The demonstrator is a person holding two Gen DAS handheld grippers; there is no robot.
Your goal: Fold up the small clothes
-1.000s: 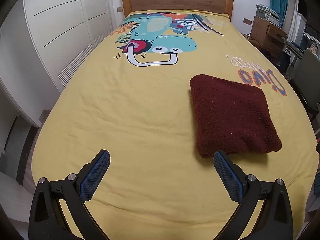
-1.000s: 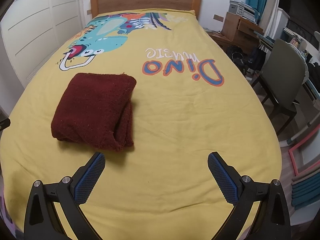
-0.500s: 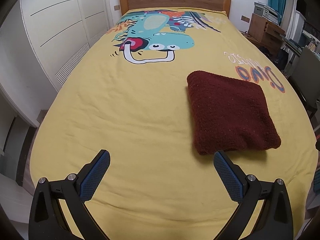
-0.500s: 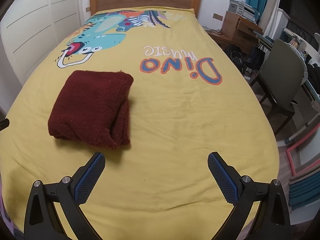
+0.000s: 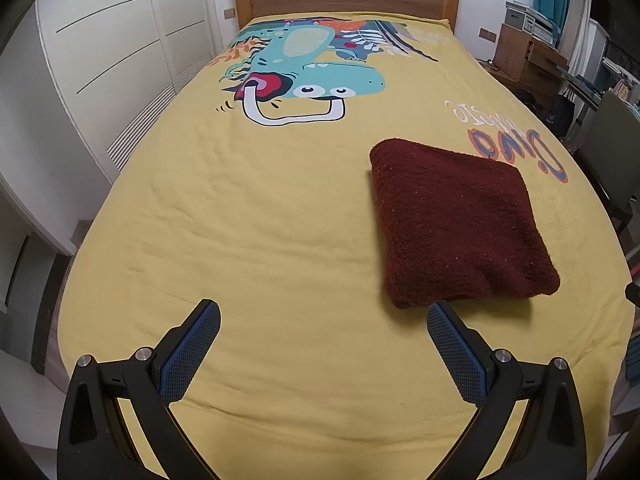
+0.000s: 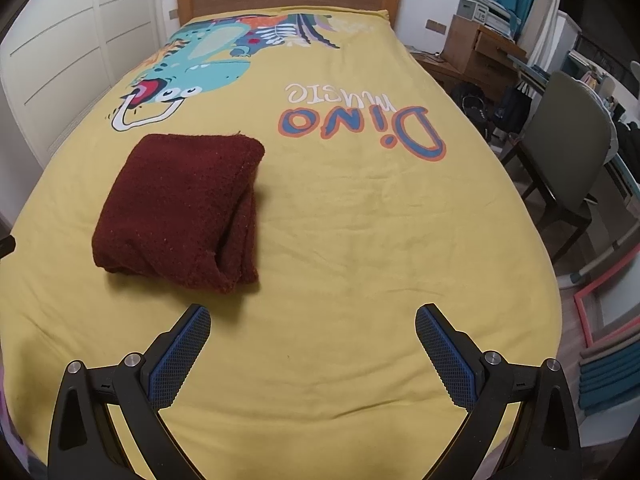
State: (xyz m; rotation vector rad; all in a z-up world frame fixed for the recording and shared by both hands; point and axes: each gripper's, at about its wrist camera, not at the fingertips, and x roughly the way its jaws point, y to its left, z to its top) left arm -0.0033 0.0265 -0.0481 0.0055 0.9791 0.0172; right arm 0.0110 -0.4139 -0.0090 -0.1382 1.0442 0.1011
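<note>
Folded maroon garment [image 5: 460, 224] lying on the yellow bed cover [image 5: 260, 240], below the "Dino" lettering [image 6: 360, 124]. Left gripper [image 5: 323, 332] and right gripper [image 6: 313, 330], fingers wide and empty, have drawn slightly back from it; folding appears complete.

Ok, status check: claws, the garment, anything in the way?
Left claw open, empty. Right claw open, empty. Dark red garment folded on the yellow bedspread, ahead of both claws, untouched. Nothing in the way.
</note>
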